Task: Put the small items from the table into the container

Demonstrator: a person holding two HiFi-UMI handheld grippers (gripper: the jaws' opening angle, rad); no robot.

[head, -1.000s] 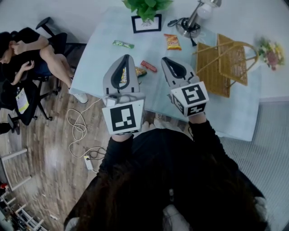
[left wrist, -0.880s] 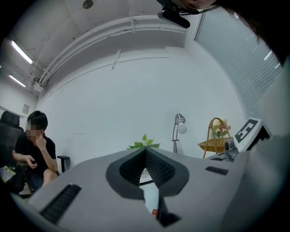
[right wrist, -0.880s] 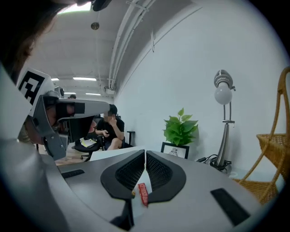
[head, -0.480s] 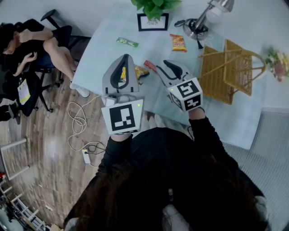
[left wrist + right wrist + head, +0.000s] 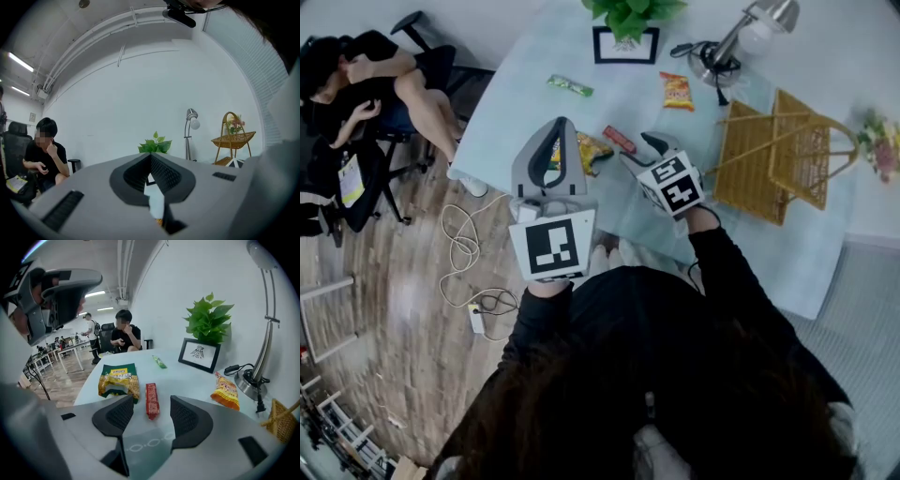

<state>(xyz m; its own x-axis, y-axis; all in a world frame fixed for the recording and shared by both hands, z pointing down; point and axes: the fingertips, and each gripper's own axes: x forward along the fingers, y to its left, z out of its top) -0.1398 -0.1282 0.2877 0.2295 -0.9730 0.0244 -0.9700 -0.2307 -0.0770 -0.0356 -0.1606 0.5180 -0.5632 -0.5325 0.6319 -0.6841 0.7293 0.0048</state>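
Red snack bar (image 5: 150,397) lies flat on the table (image 5: 187,376), framed lengthwise in the gap of the right gripper (image 5: 152,403). Its jaws are opening and slope down toward the bar without touching it. The left gripper (image 5: 150,161) points level, jaws together and empty. A yellow-green snack bag (image 5: 117,380) lies just left of the bar. An orange packet (image 5: 225,392) and a green bar (image 5: 159,362) lie farther off, and the wicker basket (image 5: 750,159) stands to the right.

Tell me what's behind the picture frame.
A leafy green plant stands behind the picture frame; the frame covers its pot, so that cannot be seen.
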